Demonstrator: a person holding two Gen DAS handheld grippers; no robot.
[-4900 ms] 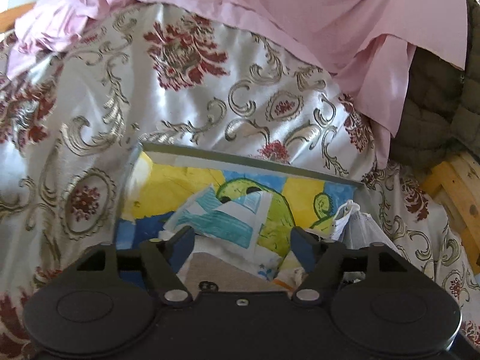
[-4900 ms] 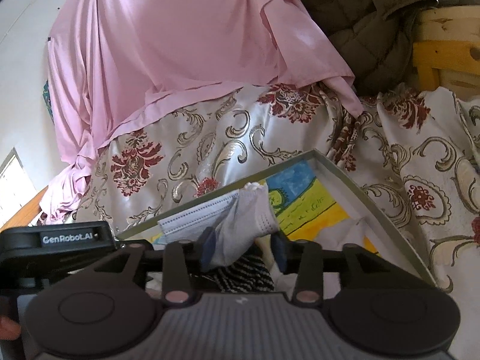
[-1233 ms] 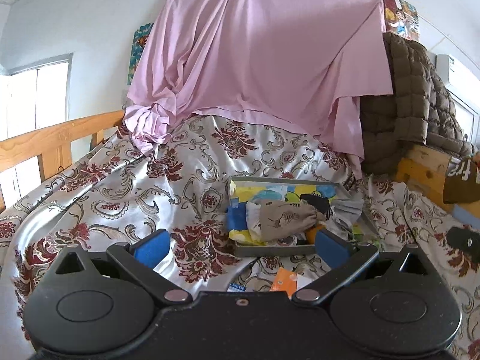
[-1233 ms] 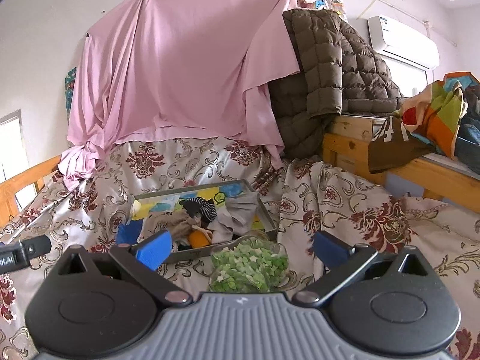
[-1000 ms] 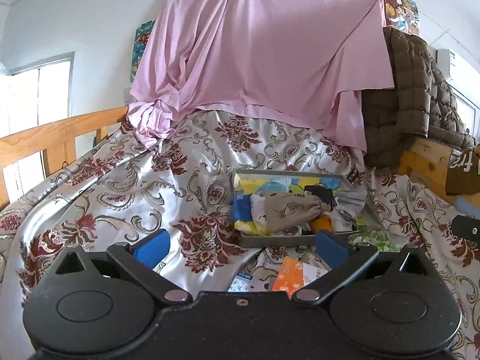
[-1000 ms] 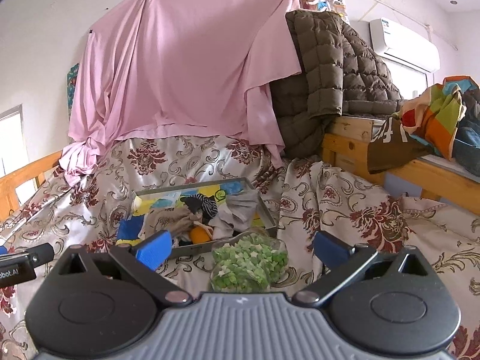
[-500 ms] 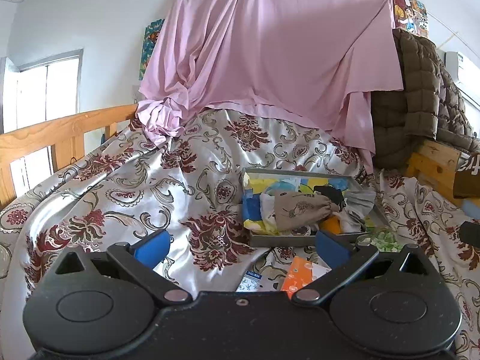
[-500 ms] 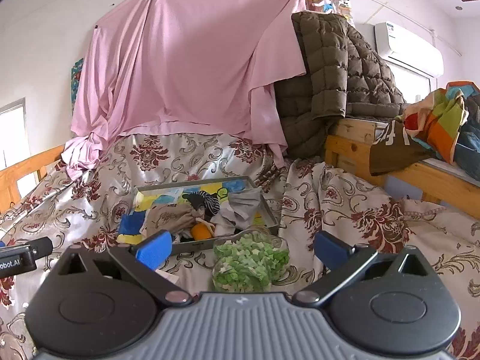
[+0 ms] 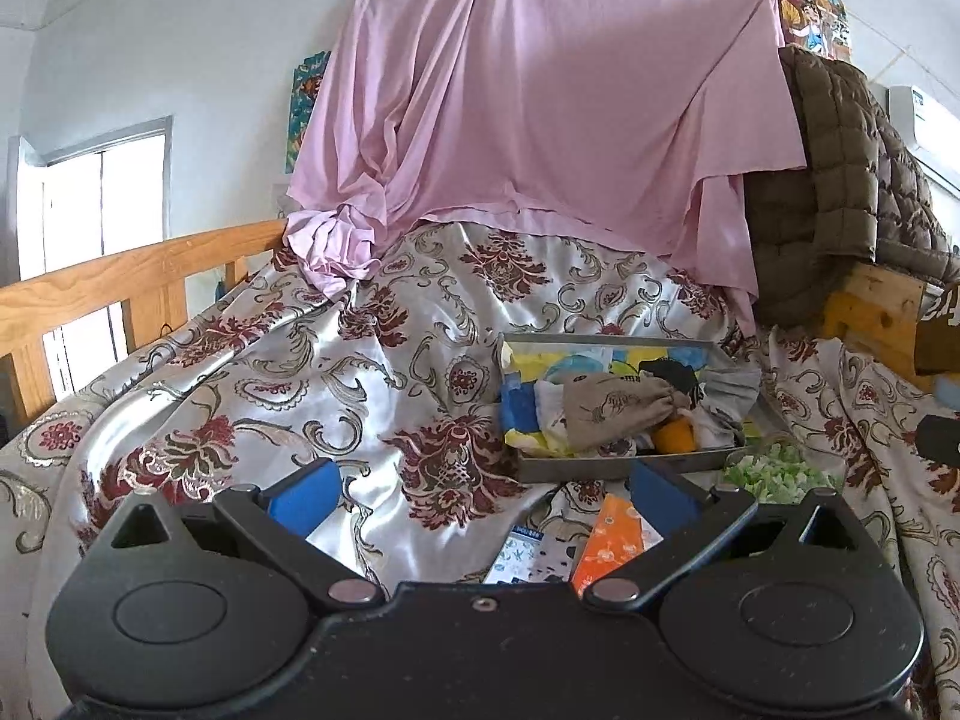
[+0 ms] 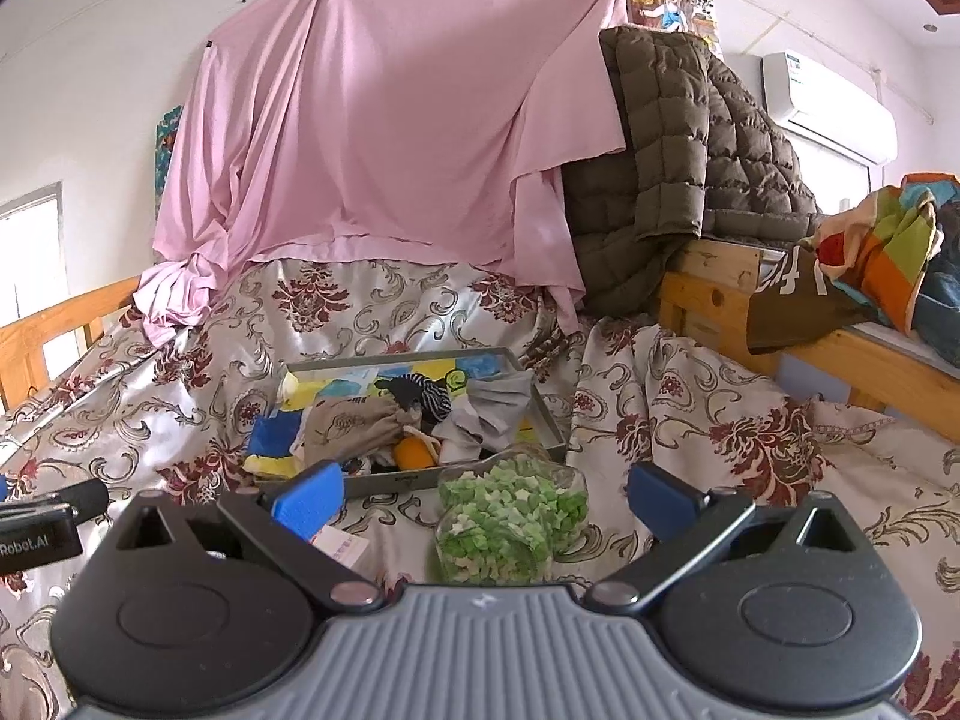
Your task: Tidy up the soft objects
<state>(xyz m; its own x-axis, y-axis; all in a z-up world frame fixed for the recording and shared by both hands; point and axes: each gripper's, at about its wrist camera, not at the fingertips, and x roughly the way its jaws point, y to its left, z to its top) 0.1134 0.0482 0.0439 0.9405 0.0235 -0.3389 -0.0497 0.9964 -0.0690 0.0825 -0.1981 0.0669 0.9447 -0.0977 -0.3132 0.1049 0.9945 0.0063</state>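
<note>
A grey metal tray (image 9: 576, 469) (image 10: 549, 417) lies on the floral bedspread, holding soft items: a beige drawstring pouch (image 9: 612, 411) (image 10: 351, 423), a black striped sock (image 10: 423, 396), grey cloth (image 10: 492, 408), an orange ball (image 9: 673, 437) (image 10: 411, 453) and blue cloth (image 10: 273, 435). My left gripper (image 9: 480, 495) is open and empty, well back from the tray. My right gripper (image 10: 483, 495) is open and empty, also back from the tray.
A clear bag of green bits (image 10: 510, 510) (image 9: 774, 474) lies in front of the tray. An orange packet (image 9: 606, 543) and small paper packs (image 9: 519, 555) lie near it. A pink sheet (image 10: 384, 120), brown quilted jacket (image 10: 678, 168) and wooden bed rails (image 9: 120, 288) surround the bed.
Both grippers let go of the soft items over the tray, opened wide and pulled far back. In the last second they keep drifting slightly back and left.
</note>
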